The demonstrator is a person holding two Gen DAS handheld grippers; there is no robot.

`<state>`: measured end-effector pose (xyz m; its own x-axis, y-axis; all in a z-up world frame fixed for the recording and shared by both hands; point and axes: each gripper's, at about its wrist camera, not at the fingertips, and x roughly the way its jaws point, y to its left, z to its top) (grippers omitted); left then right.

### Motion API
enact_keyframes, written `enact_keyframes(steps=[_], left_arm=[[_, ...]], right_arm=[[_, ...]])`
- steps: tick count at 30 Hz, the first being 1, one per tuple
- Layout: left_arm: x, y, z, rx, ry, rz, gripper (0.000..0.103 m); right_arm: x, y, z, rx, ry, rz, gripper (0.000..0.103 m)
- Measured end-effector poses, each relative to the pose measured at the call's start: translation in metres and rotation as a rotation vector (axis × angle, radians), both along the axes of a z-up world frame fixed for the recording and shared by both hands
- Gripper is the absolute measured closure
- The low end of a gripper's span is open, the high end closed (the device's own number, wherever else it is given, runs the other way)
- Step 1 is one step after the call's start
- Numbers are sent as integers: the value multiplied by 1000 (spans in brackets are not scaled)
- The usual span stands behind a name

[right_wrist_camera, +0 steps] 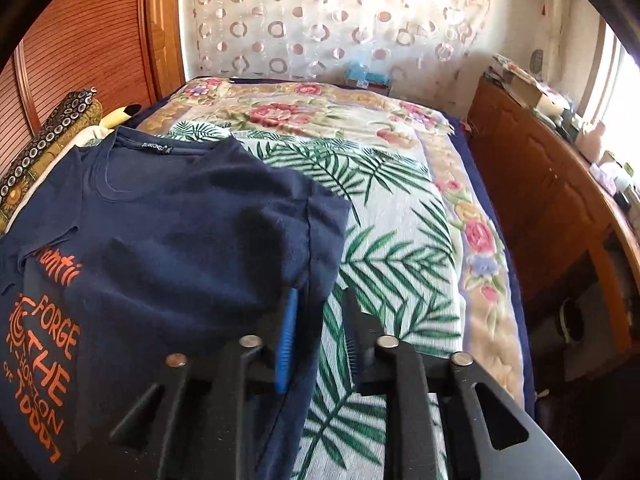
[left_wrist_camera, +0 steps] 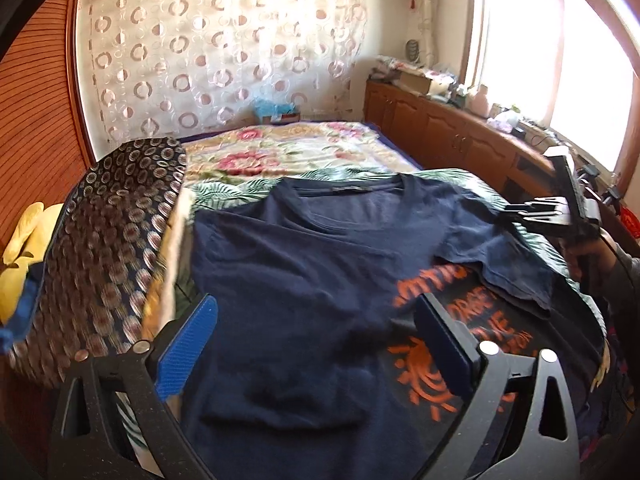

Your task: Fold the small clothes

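A navy T-shirt (left_wrist_camera: pixel 304 264) lies on the bed (right_wrist_camera: pixel 400 216), its sleeves folded inward. My left gripper (left_wrist_camera: pixel 316 344) hovers over it, jaws wide. My right gripper (right_wrist_camera: pixel 320 336) stands narrowly parted at its edge, pinching nothing; only the left view shows my hand (left_wrist_camera: pixel 592 256).

1 navy tee (left_wrist_camera: pixel 304 280), 2 claws (left_wrist_camera: pixel 316 344) (right_wrist_camera: pixel 316 336), 1 bed (right_wrist_camera: pixel 400 216).

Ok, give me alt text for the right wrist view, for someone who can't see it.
A navy T-shirt with orange lettering lies partly folded on a palm-leaf sheet on a bed. The right claw points down at the shirt's right edge, jaws slightly apart, nothing visibly pinched between them. A circle-patterned curtain hangs behind the bed and a wooden cabinet stands to the right.
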<state>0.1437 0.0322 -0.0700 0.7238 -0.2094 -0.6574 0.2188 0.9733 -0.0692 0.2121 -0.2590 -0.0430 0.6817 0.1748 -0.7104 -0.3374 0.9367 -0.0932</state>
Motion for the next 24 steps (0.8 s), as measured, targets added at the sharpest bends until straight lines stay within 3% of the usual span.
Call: enact_keyframes(steps=[3, 7, 10, 18, 24], left_arm=[[26, 11, 1, 1, 38, 2, 11], [58, 20, -1, 34, 100, 15, 27], [85, 25, -5, 77, 150, 23, 37], [151, 38, -12, 150, 253, 61, 48], [185, 39, -34, 245, 343, 63, 55]], right_arm=[[7, 3, -5, 6, 9, 32, 78], [18, 9, -14, -2, 16, 66, 78], [22, 8, -18, 7, -8, 57, 72], [31, -7, -21, 86, 33, 35, 53], [30, -1, -20, 70, 30, 39, 50]])
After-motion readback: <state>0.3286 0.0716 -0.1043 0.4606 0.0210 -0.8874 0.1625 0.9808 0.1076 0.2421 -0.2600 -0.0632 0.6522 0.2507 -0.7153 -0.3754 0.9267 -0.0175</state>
